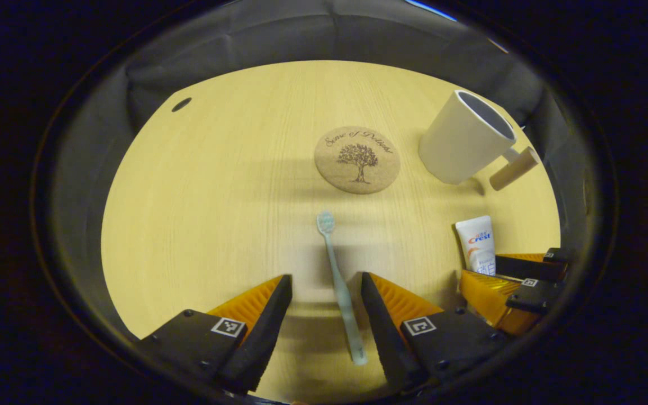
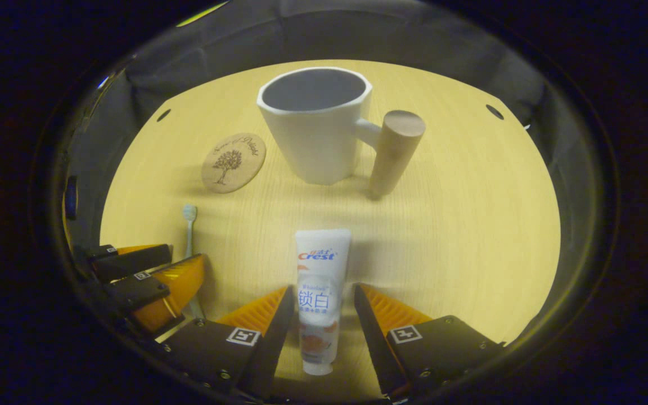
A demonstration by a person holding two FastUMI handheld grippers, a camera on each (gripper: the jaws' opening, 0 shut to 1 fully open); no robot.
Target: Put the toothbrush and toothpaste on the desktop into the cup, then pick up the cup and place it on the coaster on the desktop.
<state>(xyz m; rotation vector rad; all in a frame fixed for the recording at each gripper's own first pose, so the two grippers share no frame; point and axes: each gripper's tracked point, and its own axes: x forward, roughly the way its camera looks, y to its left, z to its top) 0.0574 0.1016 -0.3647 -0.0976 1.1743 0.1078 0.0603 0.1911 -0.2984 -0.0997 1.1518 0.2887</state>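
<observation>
Now both grippers straddle their targets: the left gripper (image 1: 324, 312) has released jaws either side of the toothbrush (image 1: 340, 287), the right gripper (image 2: 318, 323) likewise around the toothpaste (image 2: 318, 298), each lying flat on the table (image 1: 217, 197). Beyond stand the cup (image 2: 315, 126) and coaster (image 2: 234, 163), ready for later steps.

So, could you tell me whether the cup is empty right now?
Empty: the cup stands upright with nothing visible inside; toothbrush and toothpaste lie on the desktop.
</observation>
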